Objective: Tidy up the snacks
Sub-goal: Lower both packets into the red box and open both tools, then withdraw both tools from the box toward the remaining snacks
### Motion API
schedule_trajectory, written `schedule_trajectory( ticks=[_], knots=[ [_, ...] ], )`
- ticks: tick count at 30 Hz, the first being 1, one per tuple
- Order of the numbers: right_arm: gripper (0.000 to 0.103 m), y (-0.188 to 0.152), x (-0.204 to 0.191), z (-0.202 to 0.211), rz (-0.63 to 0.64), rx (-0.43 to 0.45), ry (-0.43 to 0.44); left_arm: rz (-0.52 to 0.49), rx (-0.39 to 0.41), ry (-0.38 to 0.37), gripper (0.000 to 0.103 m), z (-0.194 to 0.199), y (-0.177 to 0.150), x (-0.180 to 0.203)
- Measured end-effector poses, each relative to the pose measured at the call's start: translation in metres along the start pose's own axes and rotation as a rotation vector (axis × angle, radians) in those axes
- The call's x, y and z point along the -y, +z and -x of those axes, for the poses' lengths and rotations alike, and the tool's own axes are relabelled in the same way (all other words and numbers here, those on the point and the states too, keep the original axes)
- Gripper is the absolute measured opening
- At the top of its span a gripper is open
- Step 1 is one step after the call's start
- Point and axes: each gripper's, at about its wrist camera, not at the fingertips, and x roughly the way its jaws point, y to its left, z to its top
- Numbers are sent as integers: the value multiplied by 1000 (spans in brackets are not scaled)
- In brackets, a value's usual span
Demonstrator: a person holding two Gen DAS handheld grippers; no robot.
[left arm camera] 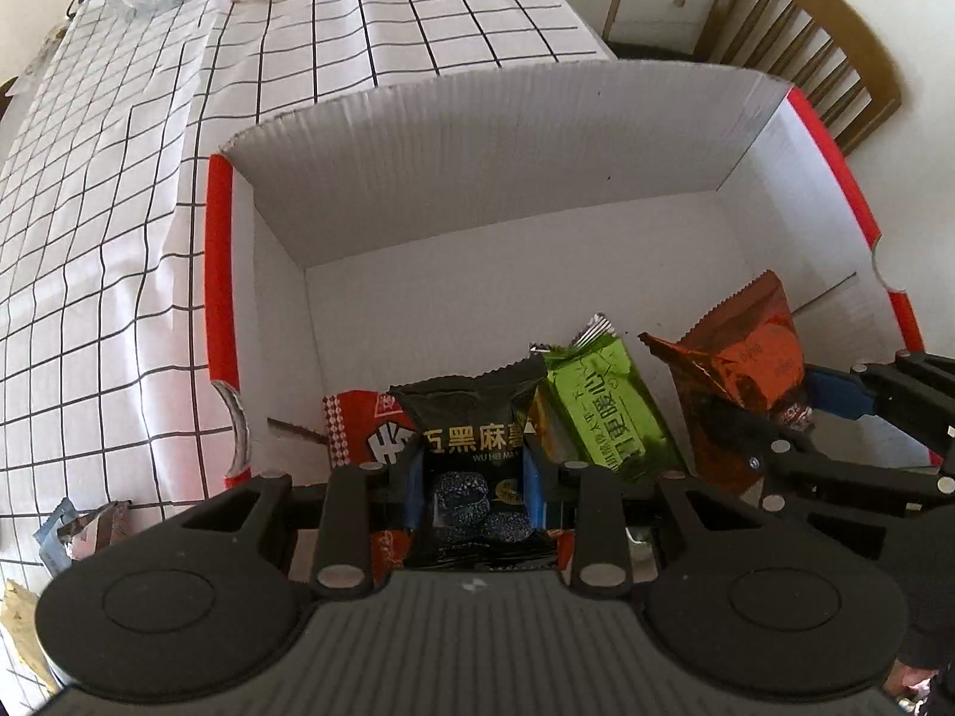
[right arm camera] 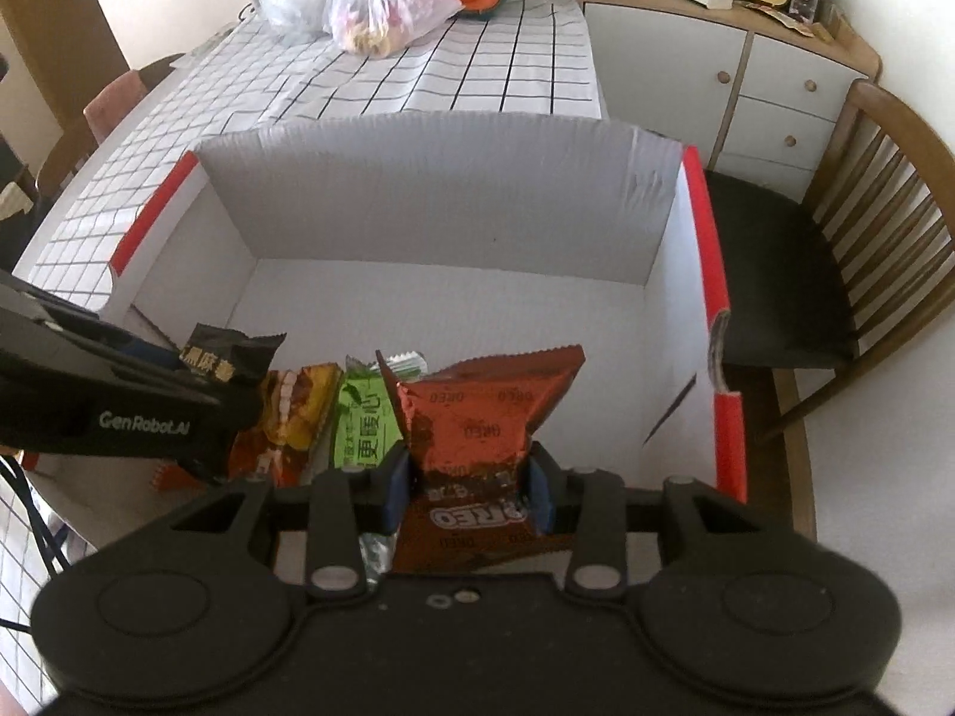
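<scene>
The left gripper (left arm camera: 474,492) points down, pinching a black pack (left arm camera: 471,447). The right gripper (right arm camera: 468,486) points down too, pinching a brown pack (right arm camera: 477,417).

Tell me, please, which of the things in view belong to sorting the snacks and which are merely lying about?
Part of the job:
- box
- black packet in left gripper
- Oreo packet in right gripper
- green packet

Lying about:
- plastic bags
- chair
- cabinet

1. Desk (right arm camera: 465,68) w/ white grid cloth, black lines.
2. Wood chair (right arm camera: 859,250), dark seat, rt of desk.
3. White cabinet (right arm camera: 716,77) w/ round knobs behind; clutter on top.
4. Pale walls, daylight.
</scene>
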Motion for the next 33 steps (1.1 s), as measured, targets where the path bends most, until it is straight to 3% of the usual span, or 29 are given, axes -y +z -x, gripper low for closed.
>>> schedule_trajectory(
  ticks=[6,11,19,23,30,33],
  knots=[
    [42,-3,1,1,4,9,4,-1,-5,9,32,-4,-1,0],
    [47,-5,1,11,0,35,11,13,29,-10,42,7,-5,-4],
    [52,-4,-3,42,-3,109,38,22,112,-38,47,40,-18,-6],
    [63,-7,-6,61,-7,152,47,27,155,-51,47,59,-27,-9],
    [65,-14,-18,96,-1,227,83,21,246,-69,52,94,-46,-13],
    [76,-18,-24,110,4,260,98,21,291,-64,56,110,-57,-16]
  ],
)
